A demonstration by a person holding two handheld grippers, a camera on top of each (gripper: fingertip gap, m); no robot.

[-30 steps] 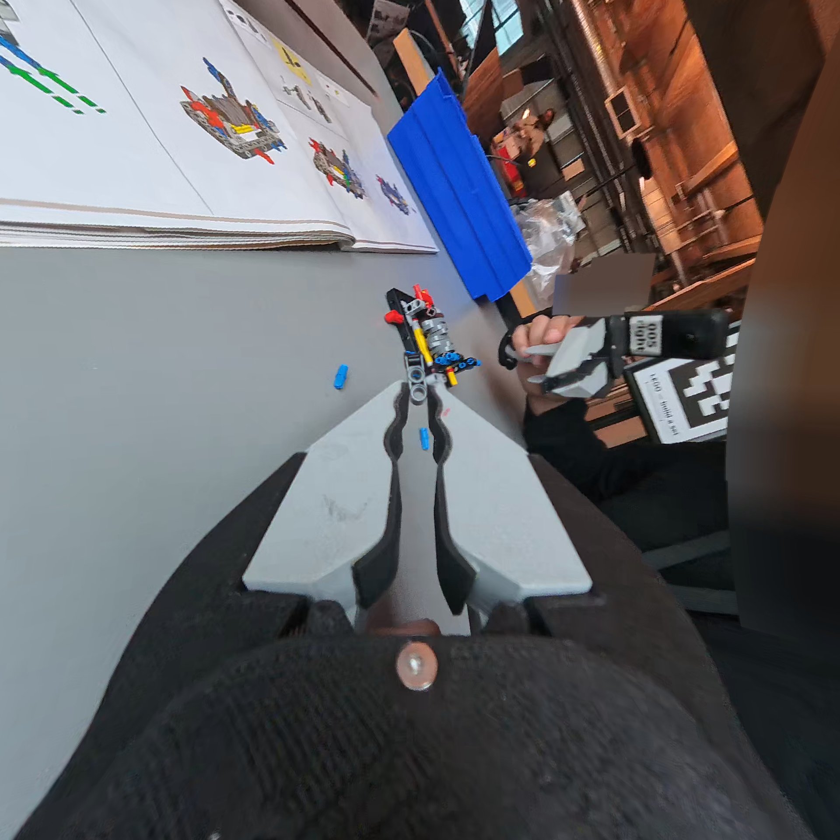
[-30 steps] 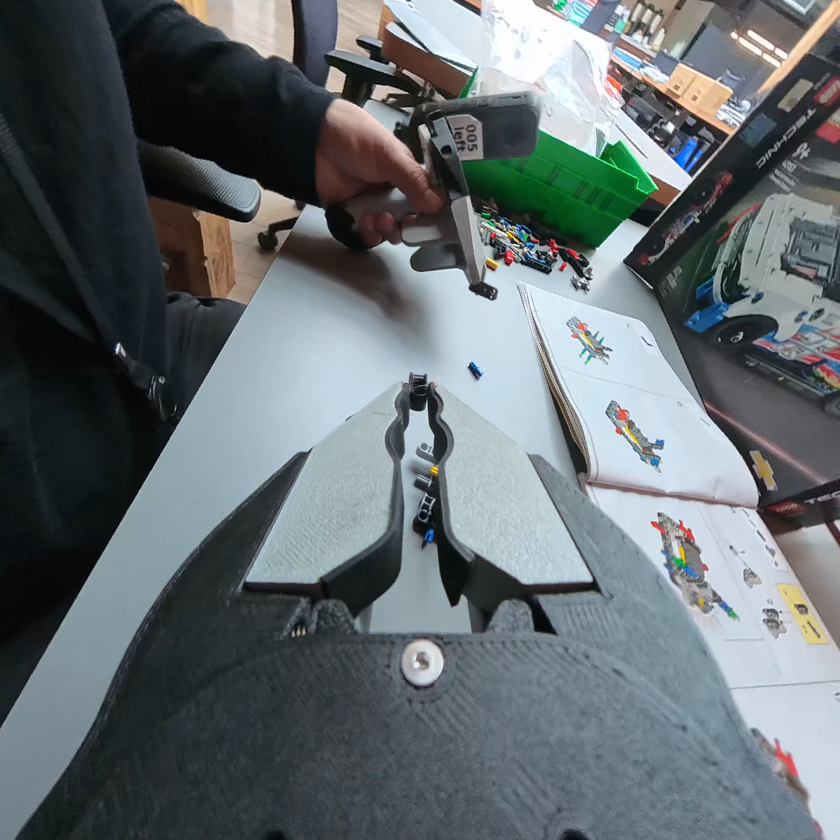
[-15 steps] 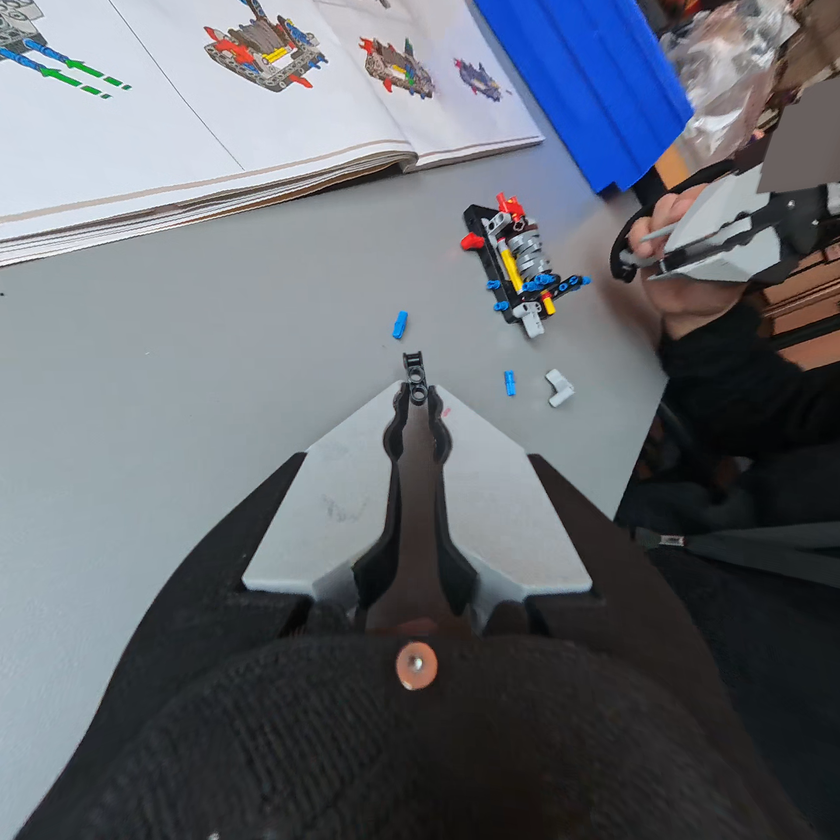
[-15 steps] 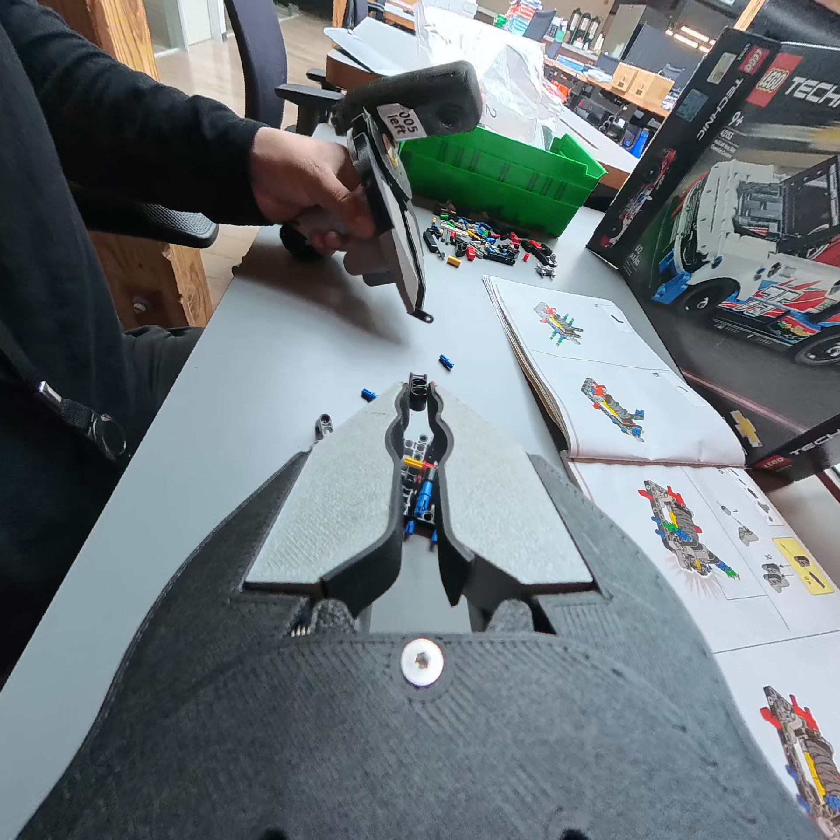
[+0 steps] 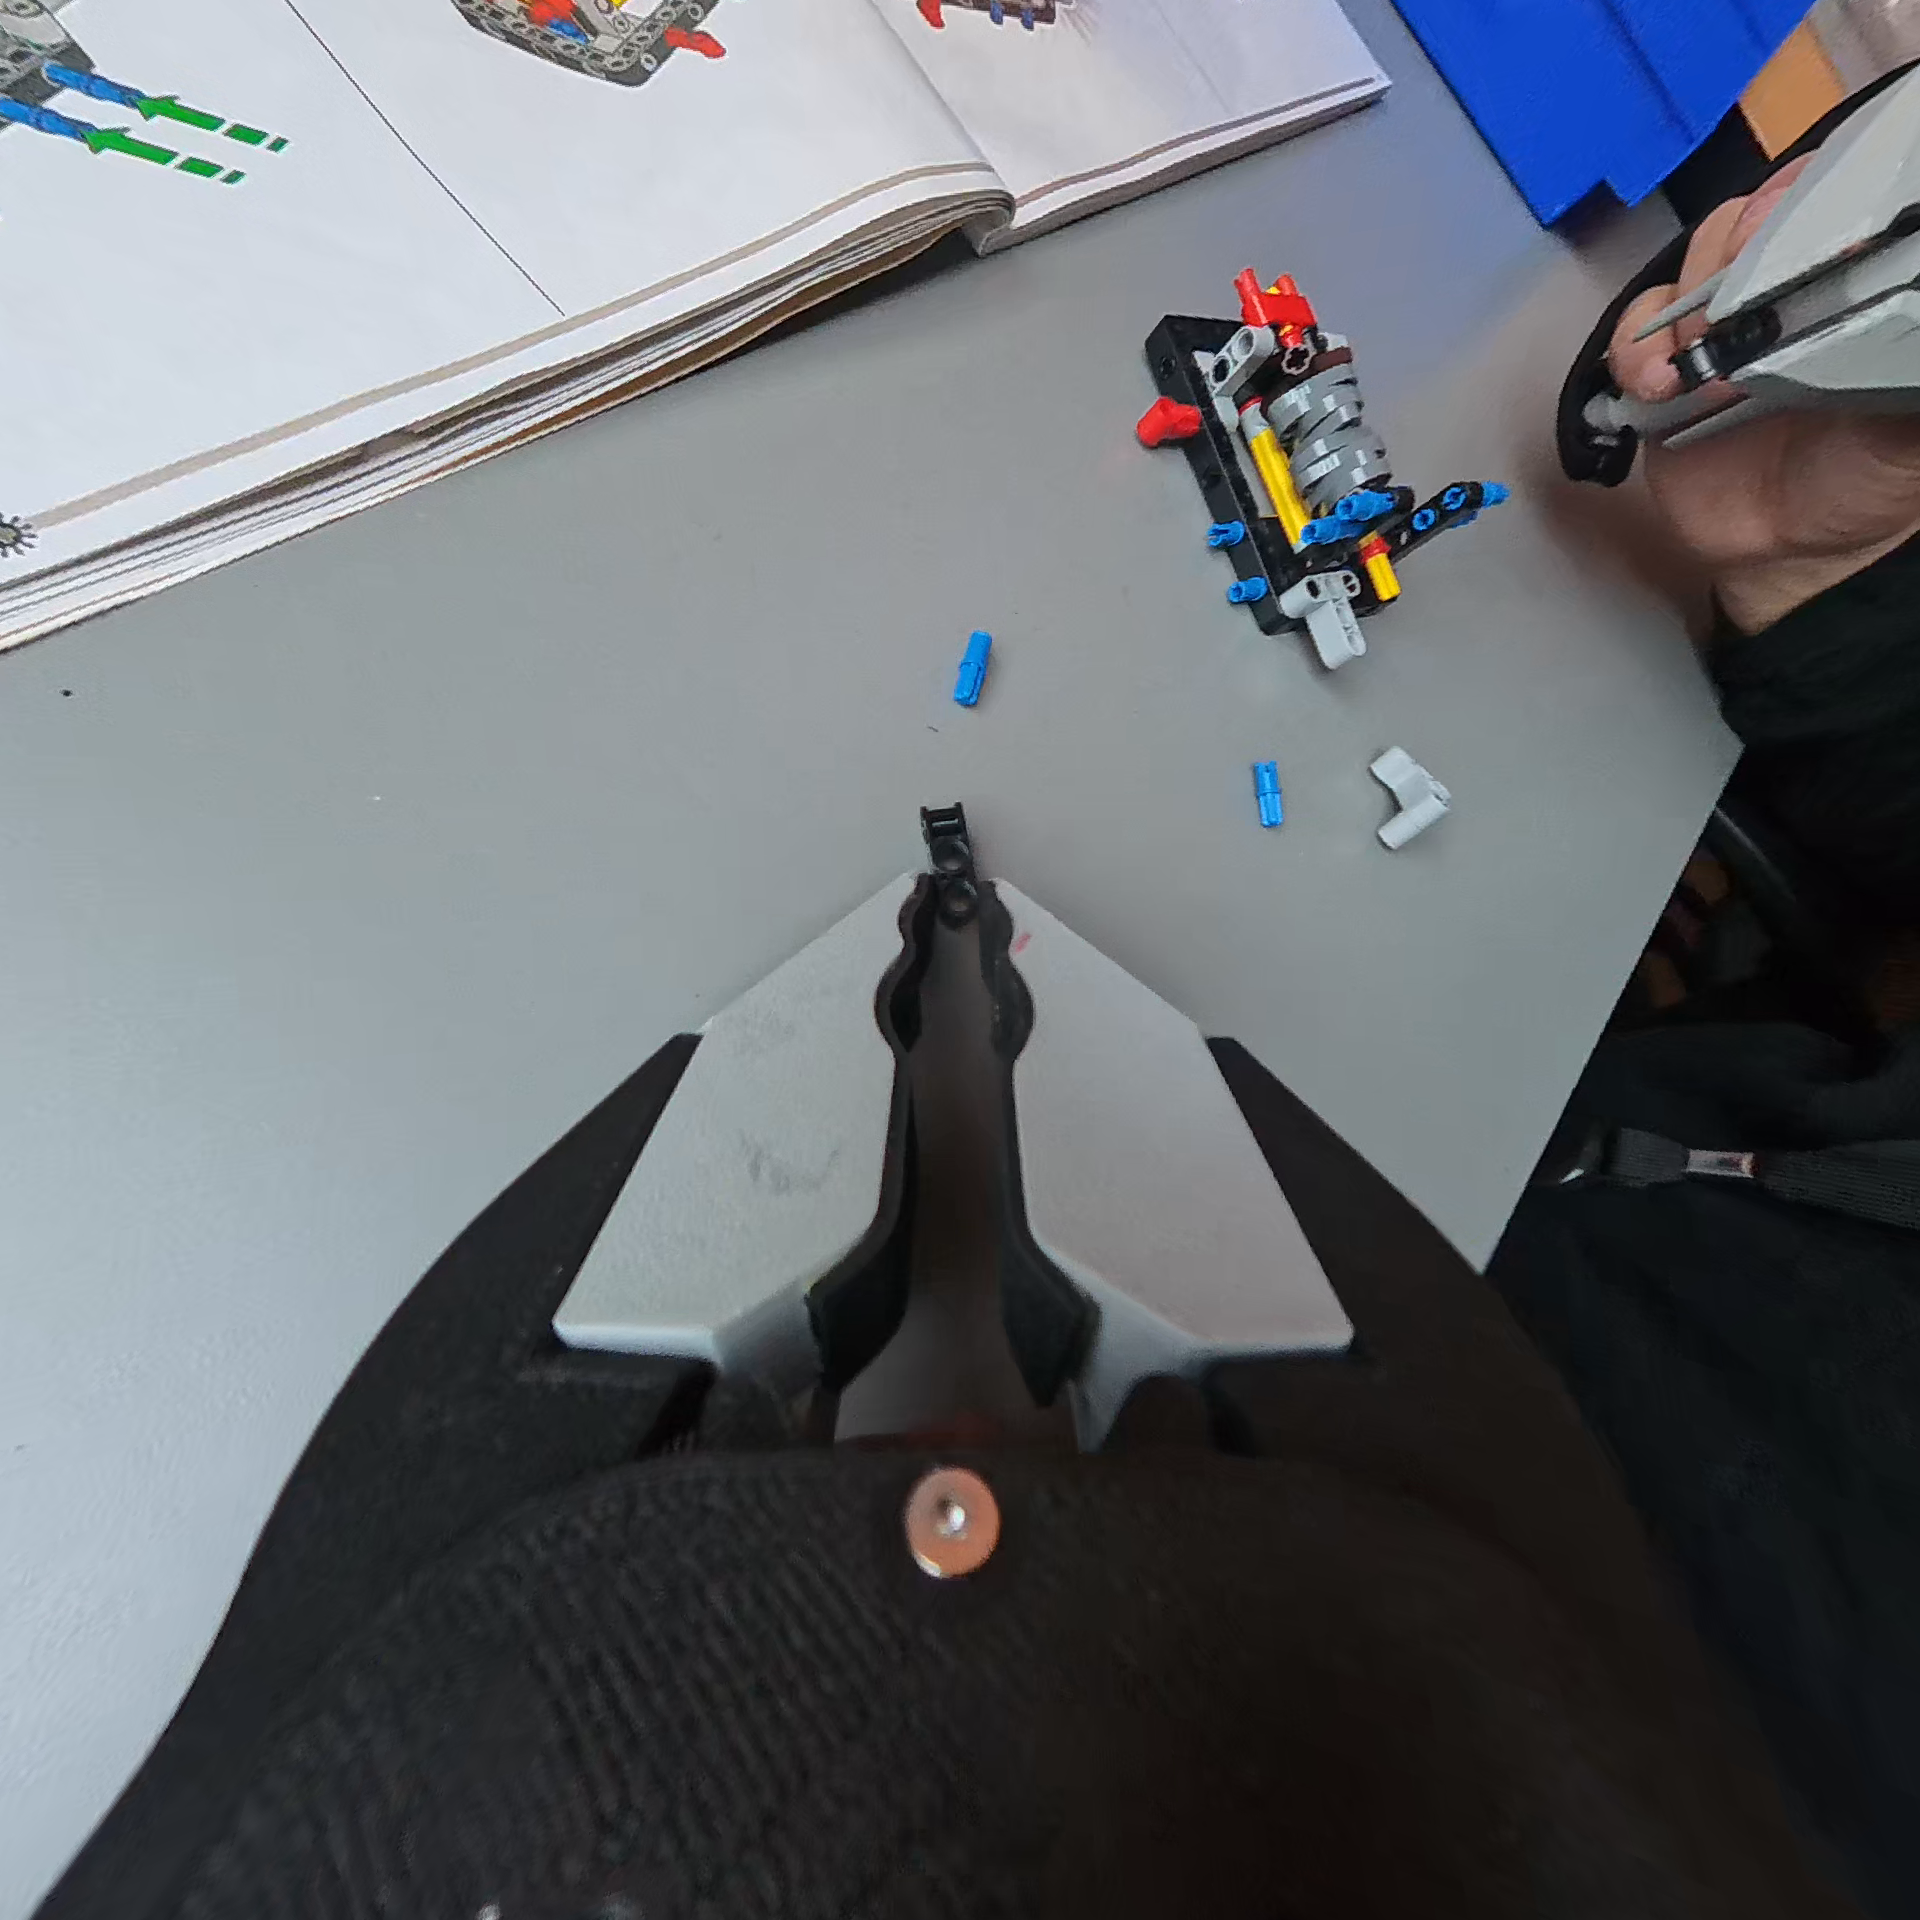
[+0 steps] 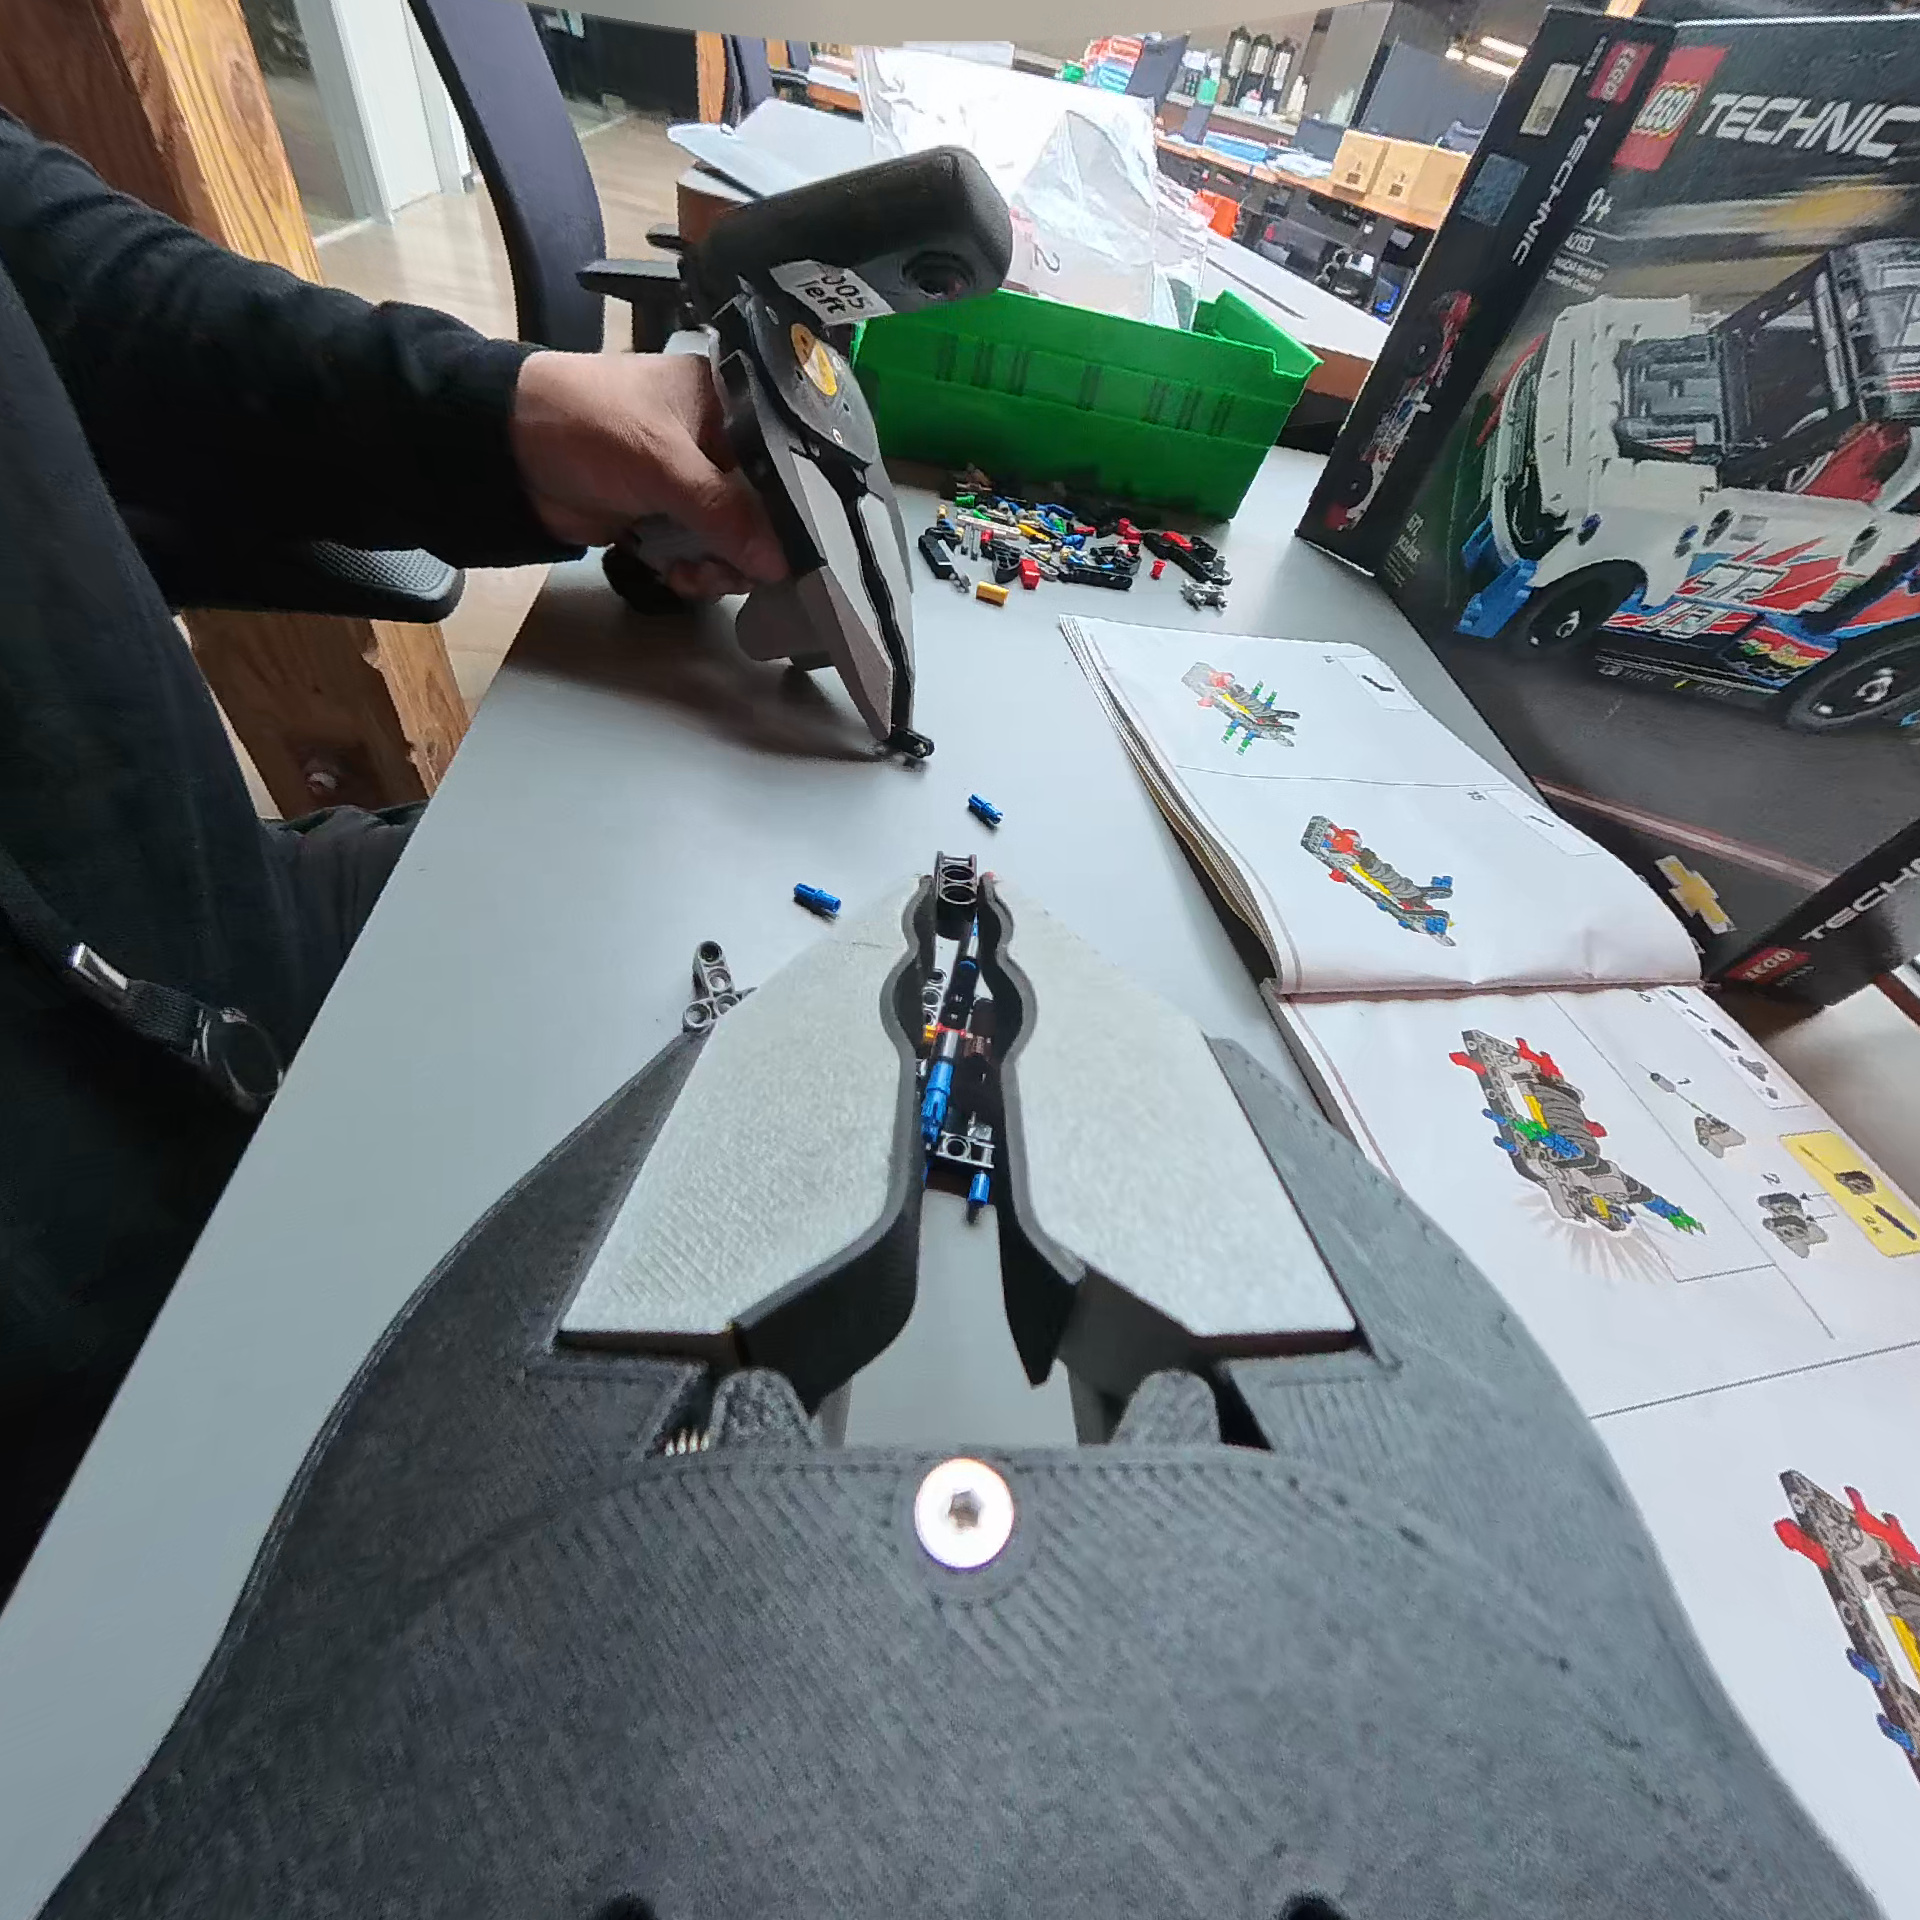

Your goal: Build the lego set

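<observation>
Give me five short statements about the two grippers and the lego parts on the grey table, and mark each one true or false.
1. The left gripper is shut on a small black connector. True.
2. The right gripper has its jaws wide open with nothing between them. False: its jaws are closed on a black piece at the tips.
3. The part-built assembly lies on the table, held by neither gripper. True.
4. The loose parts pile sits inside the green bin. False: the pile lies on the table in front of the bin.
5. The instruction booklet is closed. False: it lies open, showing pictured build steps.
</observation>
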